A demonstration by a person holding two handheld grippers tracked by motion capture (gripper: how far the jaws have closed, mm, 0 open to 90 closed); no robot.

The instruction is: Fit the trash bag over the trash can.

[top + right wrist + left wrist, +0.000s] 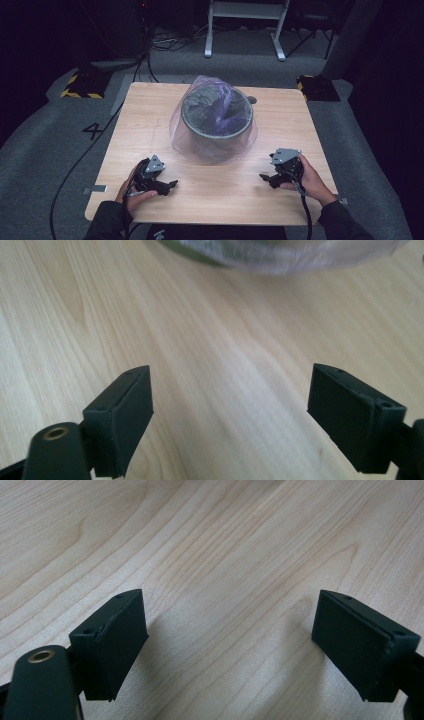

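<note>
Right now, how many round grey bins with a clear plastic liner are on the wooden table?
1. The round grey bin with a clear purplish plastic liner stands at the far middle of the wooden table, beyond both grippers. Nothing looks hidden.

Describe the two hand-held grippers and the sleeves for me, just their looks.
Both are black. The left hand-held gripper and the right hand-held gripper each carry a grey three-cornered plate on top and trail a black cable. In the gripper views each shows two flat, rectangular black fingers with small screw holes and a brass-ringed hole on the body. The sleeves are dark.
</note>
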